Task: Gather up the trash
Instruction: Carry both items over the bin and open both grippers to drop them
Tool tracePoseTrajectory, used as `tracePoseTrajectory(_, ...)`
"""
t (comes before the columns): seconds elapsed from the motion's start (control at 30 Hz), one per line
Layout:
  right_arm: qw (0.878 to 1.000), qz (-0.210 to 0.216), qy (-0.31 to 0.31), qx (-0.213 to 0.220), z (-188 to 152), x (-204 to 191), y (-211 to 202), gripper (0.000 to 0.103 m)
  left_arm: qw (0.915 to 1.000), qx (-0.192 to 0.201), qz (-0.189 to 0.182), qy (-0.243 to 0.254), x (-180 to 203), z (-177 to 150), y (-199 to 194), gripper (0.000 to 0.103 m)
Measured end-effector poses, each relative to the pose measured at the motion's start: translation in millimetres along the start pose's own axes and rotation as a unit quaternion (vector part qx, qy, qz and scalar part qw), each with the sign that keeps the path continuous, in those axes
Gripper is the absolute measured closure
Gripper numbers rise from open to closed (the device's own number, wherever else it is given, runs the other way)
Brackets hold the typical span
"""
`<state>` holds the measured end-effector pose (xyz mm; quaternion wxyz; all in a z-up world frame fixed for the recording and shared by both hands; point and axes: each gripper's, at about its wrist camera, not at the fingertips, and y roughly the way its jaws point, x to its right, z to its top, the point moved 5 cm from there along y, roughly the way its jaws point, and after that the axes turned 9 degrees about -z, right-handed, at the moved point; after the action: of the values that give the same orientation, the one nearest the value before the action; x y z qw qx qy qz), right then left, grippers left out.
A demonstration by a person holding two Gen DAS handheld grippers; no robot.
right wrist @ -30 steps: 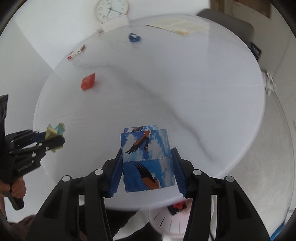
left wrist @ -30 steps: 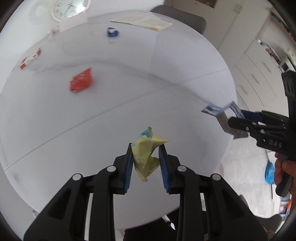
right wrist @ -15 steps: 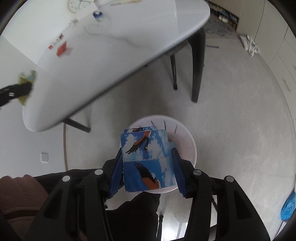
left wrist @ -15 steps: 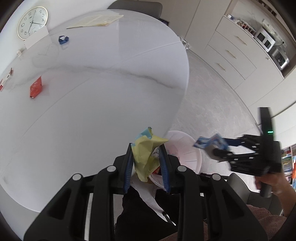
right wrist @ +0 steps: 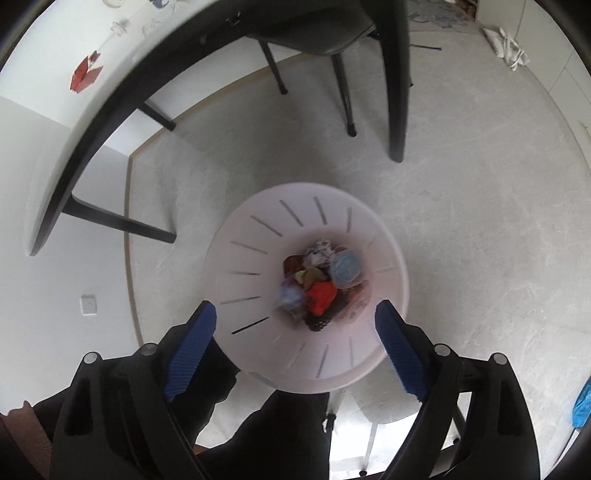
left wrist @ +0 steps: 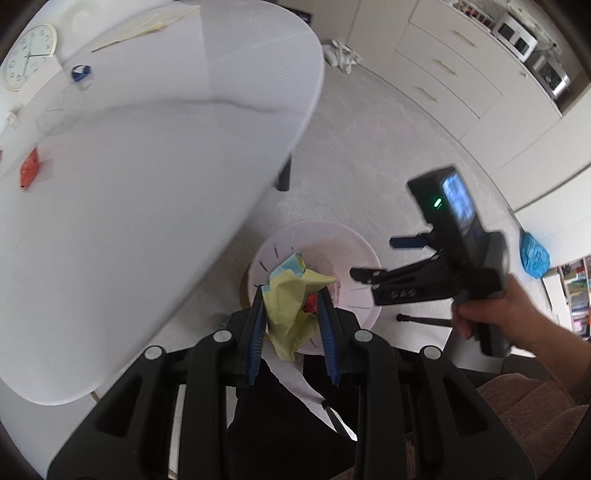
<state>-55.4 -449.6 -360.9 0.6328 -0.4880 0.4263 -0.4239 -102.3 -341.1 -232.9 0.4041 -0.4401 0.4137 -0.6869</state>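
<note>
Two hand-held grippers hang over a white slotted bin (right wrist: 255,236) on the grey floor beside a round white bench (left wrist: 155,155). The left gripper (left wrist: 293,321) is clamped on a crumpled wad of yellow and pale-blue paper (left wrist: 290,295), its blue pads (left wrist: 257,332) pressing the wad from both sides, above the bin's rim nearest the bench. The right gripper (right wrist: 295,332) points down into the bin; its jaws have just been opening and now stand wide, with nothing between the blue pads (right wrist: 192,343). Inside the bin lies a heap of trash (right wrist: 321,284): a red scrap, a pale-blue round piece, bits of crumpled wrapper and a blurred blue-and-white shape at the heap's left side, too smeared to identify. In the left wrist view the right gripper (left wrist: 373,258) appears beside the bin, held by a person's hand (left wrist: 491,314). On the bench, well away from the bin, a red wrapper (left wrist: 29,171) and a small blue scrap (left wrist: 80,72) remain, with sheets of paper (left wrist: 147,24) near the far edge. A wall clock (left wrist: 29,57) hangs beyond the bench. A blue bag (left wrist: 533,254) lies on the floor, well apart from the bin.
</note>
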Motion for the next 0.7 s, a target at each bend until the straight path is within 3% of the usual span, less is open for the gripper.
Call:
tracePoseTrajectory(0.17,0.999,-0.036,0.011,0.024,-8.1,40.3,-40.9,0.008,0.9993,-0.026,-0.019,0.021,15.5,1.8,44.5,0.076)
tracePoseTrajectory(0.27,0.998,-0.053,0.027,0.036,-14.6,63.9,-63.8,0.007,0.9983,-0.046,-0.028,0.021,16.6,1.4,77.5,0.058)
tracePoseTrajectory(0.33,0.997,-0.058,0.038,0.042,-18.6,74.8,-74.2,0.007,0.9978,-0.056,-0.029,0.019,16.7,-1.0,93.3,0.037)
tracePoseTrajectory(0.43,0.995,-0.061,0.053,0.050,-21.9,88.4,-83.2,0.007,0.9966,-0.075,-0.028,0.021,22.2,-5.6,112.1,0.026)
tracePoseTrajectory(0.57,0.994,-0.058,0.077,0.056,-25.9,99.0,-90.0,0.007,0.9961,-0.079,-0.034,0.021,23.9,-6.0,110.5,0.024)
tracePoseTrajectory(0.7,0.992,-0.048,0.093,0.065,-24.6,100.2,-102.5,0.007,0.9986,-0.043,-0.027,0.014,20.9,6.5,78.3,0.021)
